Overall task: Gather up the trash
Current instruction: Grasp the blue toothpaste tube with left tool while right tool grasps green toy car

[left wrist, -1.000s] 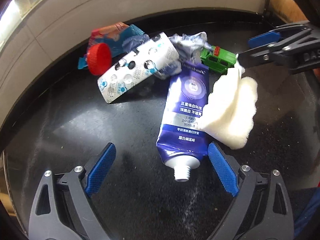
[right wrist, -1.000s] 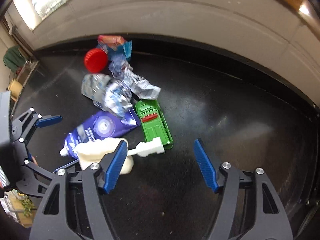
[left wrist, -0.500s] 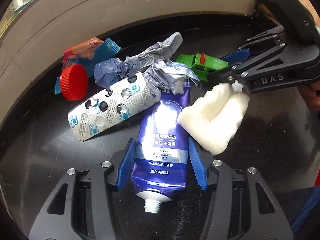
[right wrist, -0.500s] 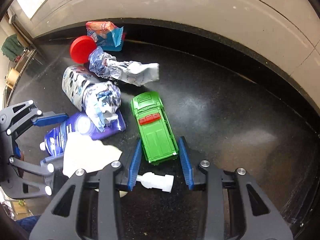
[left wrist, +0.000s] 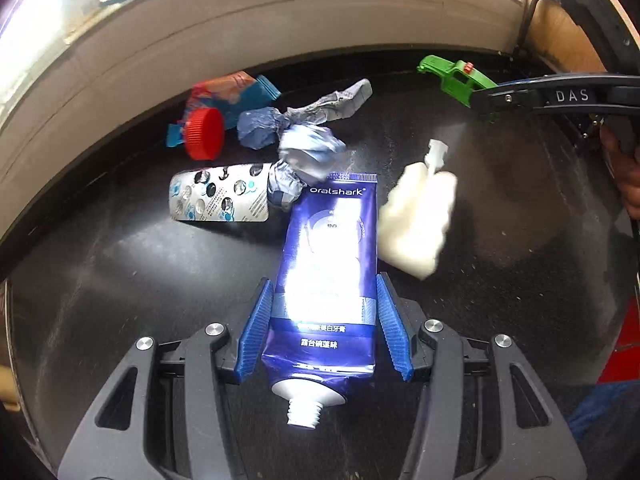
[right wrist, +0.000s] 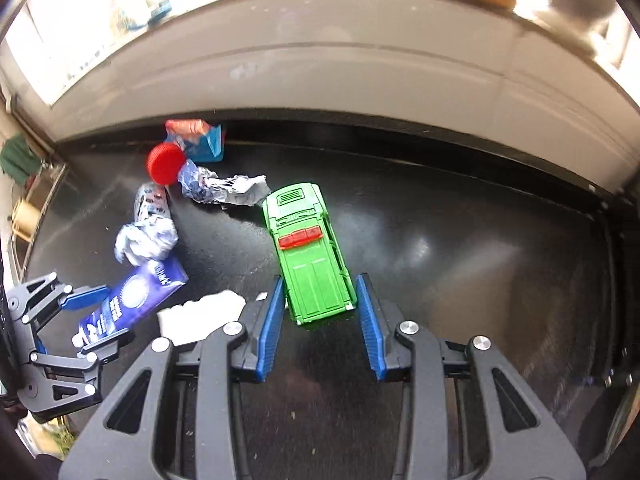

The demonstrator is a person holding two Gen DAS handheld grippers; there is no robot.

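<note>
- Left gripper (left wrist: 325, 322) pinches the blue toothpaste tube (left wrist: 329, 264) near its uncapped nozzle, lifting trash clear.
- Right gripper (right wrist: 320, 316) clamps the green toy car (right wrist: 308, 252).
- Red cap (left wrist: 204, 134), wrappers near counter's back edge.

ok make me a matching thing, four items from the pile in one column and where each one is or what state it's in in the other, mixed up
Things:
1. toothpaste tube
2. toy car
3. red cap
4. pill pack

Places or states:
A. lying flat on the dark surface, with crumpled wrappers at one end
B. clamped between the pads of the left gripper, no cap on its neck
C. leaning on the orange and blue snack packet near the wall
D. clamped between the pads of the right gripper

Pairs: 1-B, 2-D, 3-C, 4-A
</note>
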